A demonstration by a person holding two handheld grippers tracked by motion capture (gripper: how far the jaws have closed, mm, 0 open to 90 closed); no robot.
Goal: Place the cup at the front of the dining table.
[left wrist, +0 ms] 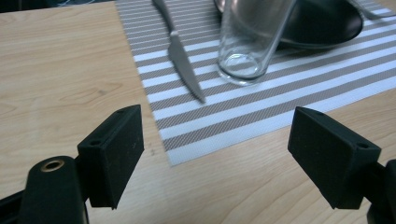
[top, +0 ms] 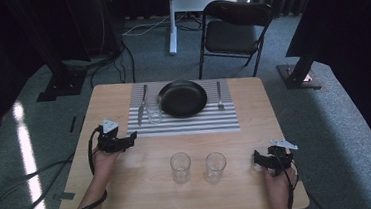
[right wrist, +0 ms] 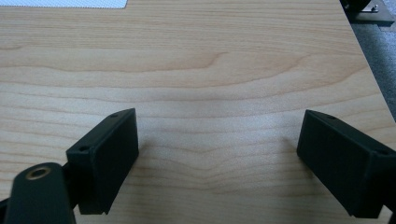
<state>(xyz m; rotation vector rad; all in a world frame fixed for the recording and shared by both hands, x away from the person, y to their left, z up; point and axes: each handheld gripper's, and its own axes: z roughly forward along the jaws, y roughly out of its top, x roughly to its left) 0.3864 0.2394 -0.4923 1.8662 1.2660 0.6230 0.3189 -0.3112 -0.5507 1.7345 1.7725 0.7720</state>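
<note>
1. The left gripper (top: 128,137) sits just left of the mat (top: 185,127), jaws wide apart, holding nothing.
2. It looks ready to fetch a glass (top: 180,167) near the mat (two wait there).
3. One more glass (top: 153,113) stands on the mat.
4. The right gripper (top: 258,159) is right of the mat, open and empty.

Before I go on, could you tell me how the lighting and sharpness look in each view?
High view: dim and soft, with a bright streak of light on the carpet at left. Left gripper view: evenly lit, the glass fairly sharp, the near jaws soft. Right gripper view: a pale sheen on the table.
</note>
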